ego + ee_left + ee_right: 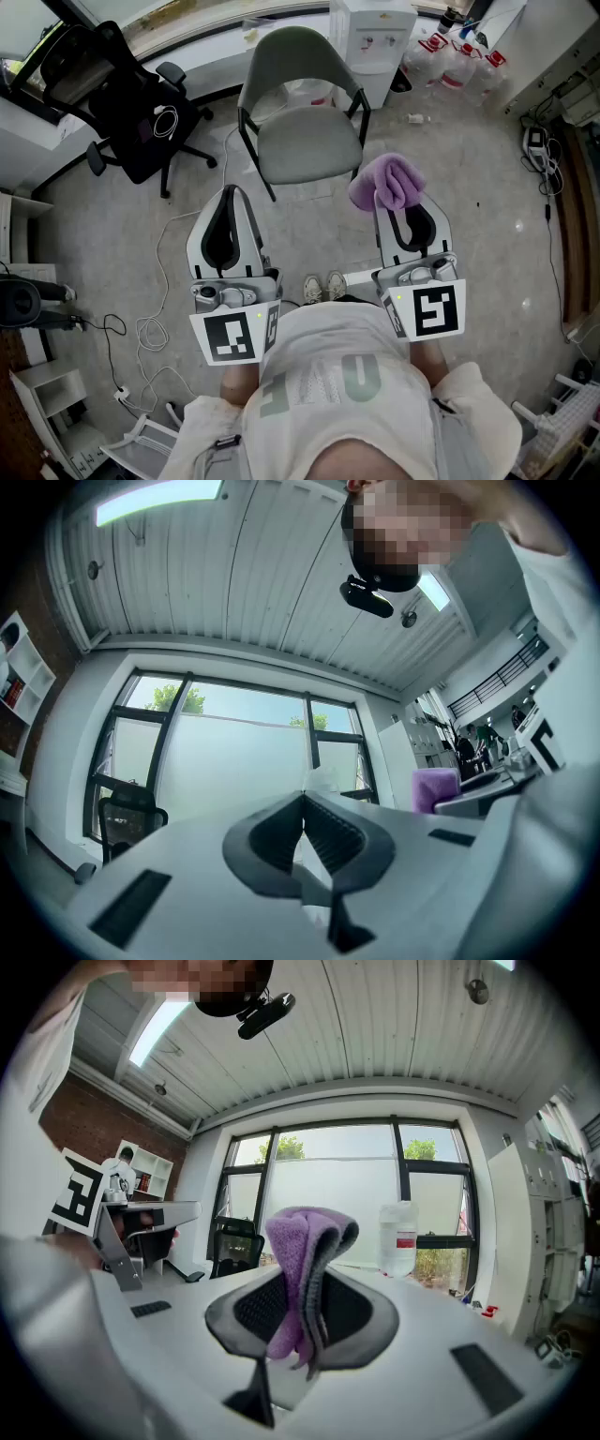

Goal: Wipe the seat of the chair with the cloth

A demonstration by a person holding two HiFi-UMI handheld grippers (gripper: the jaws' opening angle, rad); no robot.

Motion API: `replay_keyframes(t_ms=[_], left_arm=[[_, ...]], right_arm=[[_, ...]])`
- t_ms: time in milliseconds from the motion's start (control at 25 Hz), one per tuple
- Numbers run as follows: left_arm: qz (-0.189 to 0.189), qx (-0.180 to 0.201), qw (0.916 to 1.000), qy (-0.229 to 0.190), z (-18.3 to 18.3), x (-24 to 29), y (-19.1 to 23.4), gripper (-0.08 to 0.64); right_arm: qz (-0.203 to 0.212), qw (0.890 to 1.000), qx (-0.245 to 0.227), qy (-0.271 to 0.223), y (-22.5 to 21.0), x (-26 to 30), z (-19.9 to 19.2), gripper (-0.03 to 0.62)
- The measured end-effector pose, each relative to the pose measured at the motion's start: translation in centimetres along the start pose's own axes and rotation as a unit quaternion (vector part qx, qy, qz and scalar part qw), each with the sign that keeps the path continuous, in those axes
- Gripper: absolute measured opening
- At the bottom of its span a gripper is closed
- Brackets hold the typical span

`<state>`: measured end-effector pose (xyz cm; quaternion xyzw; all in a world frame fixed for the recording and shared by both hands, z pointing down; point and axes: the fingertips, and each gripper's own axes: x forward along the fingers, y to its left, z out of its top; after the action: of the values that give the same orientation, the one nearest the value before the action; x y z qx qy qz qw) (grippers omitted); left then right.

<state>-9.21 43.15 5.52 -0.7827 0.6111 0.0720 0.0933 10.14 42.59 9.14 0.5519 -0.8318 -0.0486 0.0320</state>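
A grey-green chair (pixel 307 139) with black legs stands on the floor ahead of me, its seat bare. My right gripper (pixel 392 192) is shut on a purple cloth (pixel 386 181), which bunches out past the jaw tips just right of the chair's front corner. In the right gripper view the purple cloth (pixel 302 1260) hangs folded between the jaws of the right gripper (pixel 302 1283). My left gripper (pixel 229 195) is shut and holds nothing, left of the chair's front legs. In the left gripper view the left gripper (pixel 304 801) points up toward the windows.
A black office chair (pixel 127 103) stands at the left. A white water dispenser (pixel 373 37) and several water bottles (pixel 450 56) sit behind the chair. Cables (pixel 155 328) lie on the floor at the left. My shoes (pixel 323 286) show between the grippers.
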Motion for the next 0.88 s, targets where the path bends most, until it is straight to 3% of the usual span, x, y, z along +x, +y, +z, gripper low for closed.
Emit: replay_keyframes(t_ms=[280, 480, 680, 880], left_arm=[[-0.016, 0.010, 0.9997, -0.014, 0.7, 1.5, -1.1, 0.012], [-0.033, 0.029, 0.9990, -0.008, 0.2, 2.6, -2.4, 0.013], [-0.017, 0.021, 0.9996, -0.010, -0.4, 3.0, -3.0, 0.013], [-0.008, 0.020, 0.9996, 0.020, -2.7, 2.6, -3.8, 0.012]], right_arm=[[0.014, 1.000, -0.014, -0.024, 0.7, 0.8, 1.2, 0.089], [0.011, 1.000, -0.008, -0.008, -0.9, 0.4, 0.0, 0.087], [0.012, 1.000, -0.013, -0.006, -2.1, 0.1, -1.1, 0.089], [0.019, 1.000, -0.005, 0.009, -4.1, -0.6, -2.9, 0.088]])
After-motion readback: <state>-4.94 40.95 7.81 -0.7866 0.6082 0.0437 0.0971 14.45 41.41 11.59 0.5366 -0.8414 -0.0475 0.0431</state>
